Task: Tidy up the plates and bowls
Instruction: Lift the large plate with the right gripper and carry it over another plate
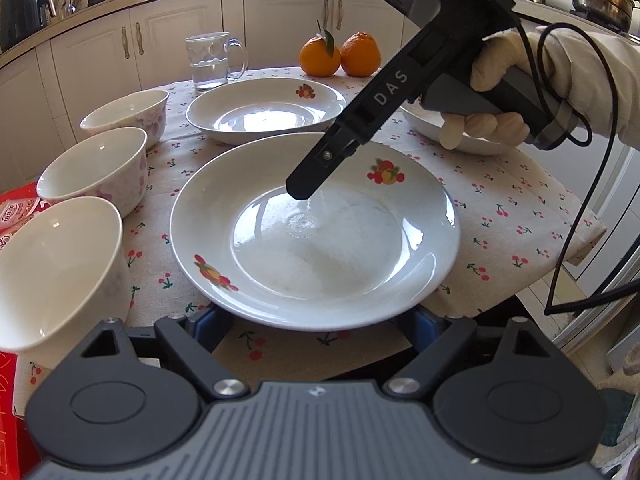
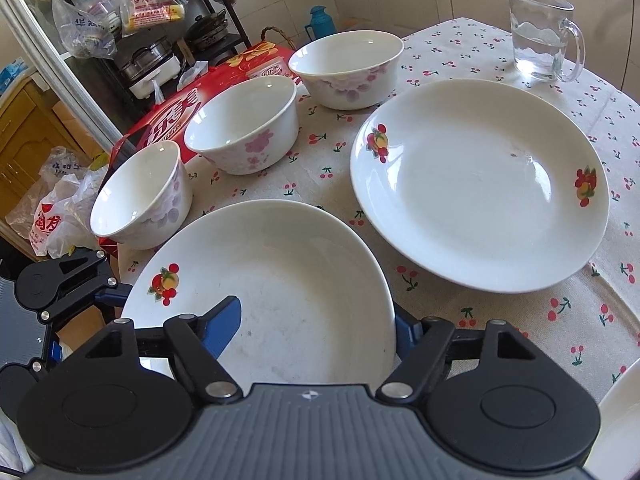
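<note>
A white plate with fruit prints (image 1: 314,232) (image 2: 272,280) lies at the table's near edge. My left gripper (image 1: 314,316) has both fingers spread under its near rim, tips hidden. My right gripper (image 2: 316,320) straddles the plate's rim: its left pad (image 2: 224,320) lies inside the plate and the other finger (image 2: 404,332) sits outside the rim. In the left wrist view that gripper's finger (image 1: 304,184) reaches down into the plate. A second plate (image 1: 266,108) (image 2: 480,188) sits behind. Three white bowls (image 1: 96,168) (image 2: 244,124) line the left side.
A gloved hand (image 1: 500,68) holds the right gripper over a third plate (image 1: 460,136). A glass mug of water (image 1: 212,60) (image 2: 540,36) and two oranges (image 1: 340,54) stand at the far side. A red box (image 2: 208,92) lies beside the bowls. A cable (image 1: 568,200) hangs at the right.
</note>
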The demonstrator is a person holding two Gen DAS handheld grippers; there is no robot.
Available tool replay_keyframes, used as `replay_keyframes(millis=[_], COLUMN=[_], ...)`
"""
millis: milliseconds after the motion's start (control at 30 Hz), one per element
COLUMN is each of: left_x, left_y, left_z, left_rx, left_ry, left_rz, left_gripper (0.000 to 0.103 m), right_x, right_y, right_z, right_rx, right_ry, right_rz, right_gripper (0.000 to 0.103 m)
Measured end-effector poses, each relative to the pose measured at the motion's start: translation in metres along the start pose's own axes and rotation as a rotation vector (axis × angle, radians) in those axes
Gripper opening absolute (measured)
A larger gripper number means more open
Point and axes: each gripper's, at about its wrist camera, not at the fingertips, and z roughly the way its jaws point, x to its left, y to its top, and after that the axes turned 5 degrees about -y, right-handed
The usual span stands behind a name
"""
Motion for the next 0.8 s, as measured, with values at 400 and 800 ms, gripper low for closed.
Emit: replay_keyframes(millis=[400, 800], left_x=[0.0, -0.01], left_y=[0.003, 0.026], left_z=[-0.001, -0.001], left_rx=[0.014, 0.032], left_ry=[-0.026, -0.085], left_rz=[0.025, 0.083], left_gripper=[0.084, 0.083], right_x=[0.003, -0.002], right_y=[-0.007, -0.022], right_z=[-0.009, -0.038], right_rx=[-0.003, -0.045], right_ry=[-0.028, -0.065], right_rz=[0.014, 0.058], right_gripper=[0.081, 0.081])
